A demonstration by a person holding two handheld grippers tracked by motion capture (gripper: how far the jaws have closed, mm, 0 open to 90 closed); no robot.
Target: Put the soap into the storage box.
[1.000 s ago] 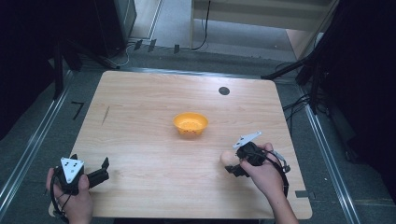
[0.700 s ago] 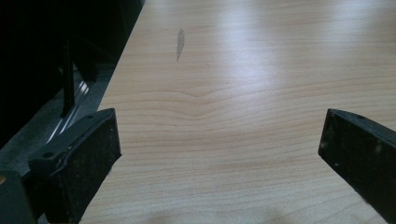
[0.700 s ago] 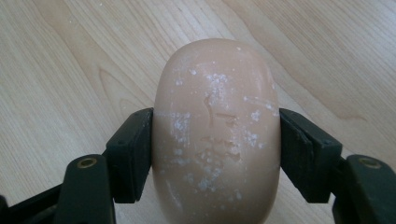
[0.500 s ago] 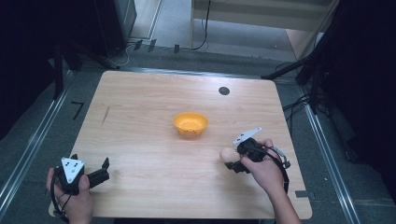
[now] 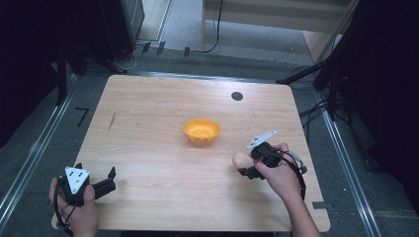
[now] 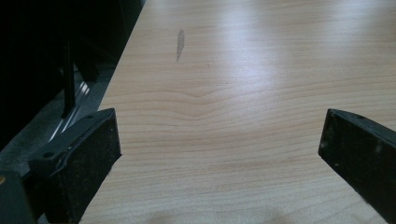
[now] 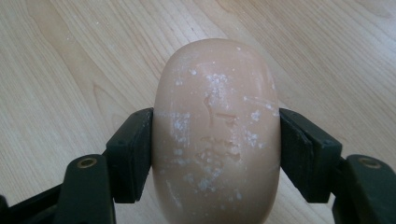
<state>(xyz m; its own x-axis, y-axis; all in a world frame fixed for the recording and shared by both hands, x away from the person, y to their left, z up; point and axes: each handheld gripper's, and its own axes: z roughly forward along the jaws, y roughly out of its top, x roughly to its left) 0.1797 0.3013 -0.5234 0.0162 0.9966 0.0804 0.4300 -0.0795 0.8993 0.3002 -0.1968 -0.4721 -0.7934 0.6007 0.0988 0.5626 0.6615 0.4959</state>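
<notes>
The right gripper (image 7: 215,154), jaws closed on the sides of a smooth soap (image 7: 215,135) near-right of the bowl (image 5: 201,131) above the bench (image 5: 148,98), may let it slip out; the left gripper (image 6: 219,154) rests wide open, empty.

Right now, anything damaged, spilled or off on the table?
Nothing spilled. The peach oval object clamped in the right gripper has white flecks and scuffs on its surface. The table has a dark streak near its left edge.
</notes>
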